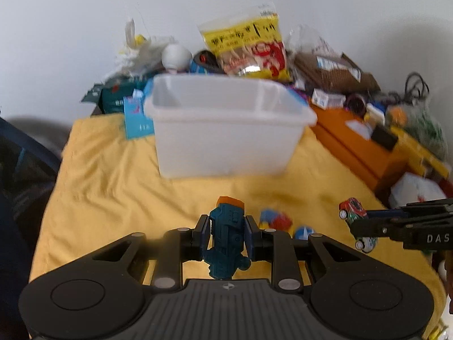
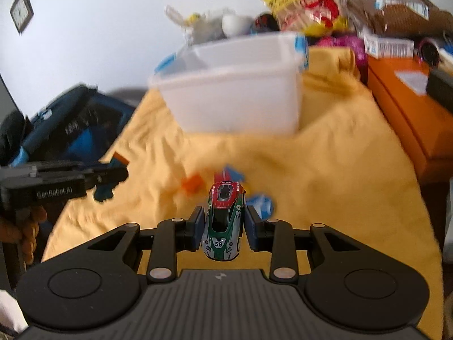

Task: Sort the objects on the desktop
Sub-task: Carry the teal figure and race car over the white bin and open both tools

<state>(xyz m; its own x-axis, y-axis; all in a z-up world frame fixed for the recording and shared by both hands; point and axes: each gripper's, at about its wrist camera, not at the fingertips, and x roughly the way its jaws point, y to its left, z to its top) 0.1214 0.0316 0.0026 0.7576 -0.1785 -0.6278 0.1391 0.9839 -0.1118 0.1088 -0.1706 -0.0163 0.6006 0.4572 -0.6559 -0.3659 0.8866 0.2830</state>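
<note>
left gripper (image 1: 226, 231), jaws drawn in against the flanks of a teal toy robot (image 1: 228, 240) with an orange tip, held upright above the near part of the yellow cloth (image 1: 113, 170). right gripper (image 2: 224, 226), jaws closed to the width of a toy racing car (image 2: 224, 223), nose pointing away, clear of the cloth. the car is green, white and red, glossy, marked "59" on hood and door. the robot figure is blocky, matte, with moulded panel detail.

white plastic bin (image 1: 226, 130), translucent, open-topped and seemingly empty, stands toward the far edge of the cloth, ahead of both grippers and well apart from them. loose pieces on the cloth near its front edge: a blue and red toy (image 1: 276, 221), a blue and white ball (image 1: 304, 232), and an orange block (image 2: 193, 184).

likely hazards: the car's smooth, rounded sides offer little purchase, so it may slip or pivot nose-down during transfer. the robot is gripped low on its body and could tilt. both grippers approaching the bin together risk colliding over its rim, or nudging the light bin across the wrinkled cloth.
</note>
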